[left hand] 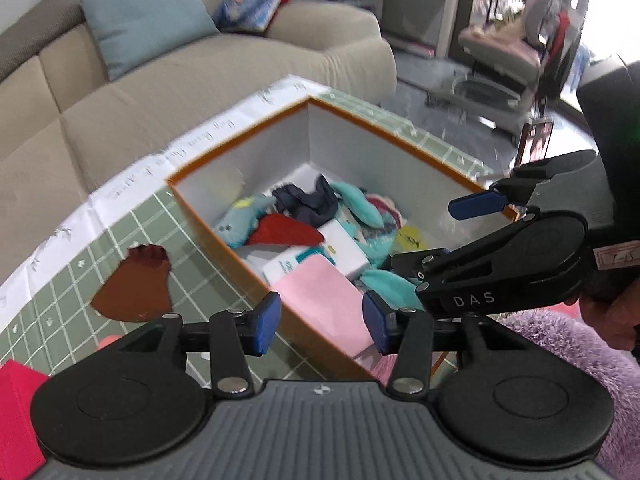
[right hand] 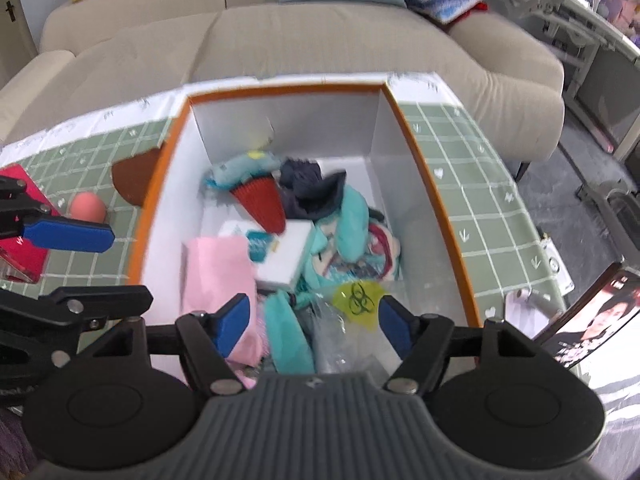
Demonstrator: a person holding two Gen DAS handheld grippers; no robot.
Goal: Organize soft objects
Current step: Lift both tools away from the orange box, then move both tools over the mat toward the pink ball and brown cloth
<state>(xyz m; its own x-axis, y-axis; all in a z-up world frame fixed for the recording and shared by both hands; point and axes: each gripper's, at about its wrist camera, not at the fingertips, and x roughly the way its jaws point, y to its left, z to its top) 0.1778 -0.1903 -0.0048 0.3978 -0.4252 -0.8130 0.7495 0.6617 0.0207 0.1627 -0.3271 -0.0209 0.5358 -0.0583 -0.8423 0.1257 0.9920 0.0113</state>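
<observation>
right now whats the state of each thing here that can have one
left gripper: open, nothing between its pads
right gripper: open, holding nothing
orange box: lid off, part filled with soft things
pink cloth: folded, lying in the box
red pleated piece: on top of the pile
brown cloth: outside the box, flat on the green tablecloth

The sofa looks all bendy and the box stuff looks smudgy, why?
Right wrist view: the fisheye lens curves the sofa and table edge; the box contents are blurred. Left wrist view: same bending, blur on the tablecloth.
</observation>
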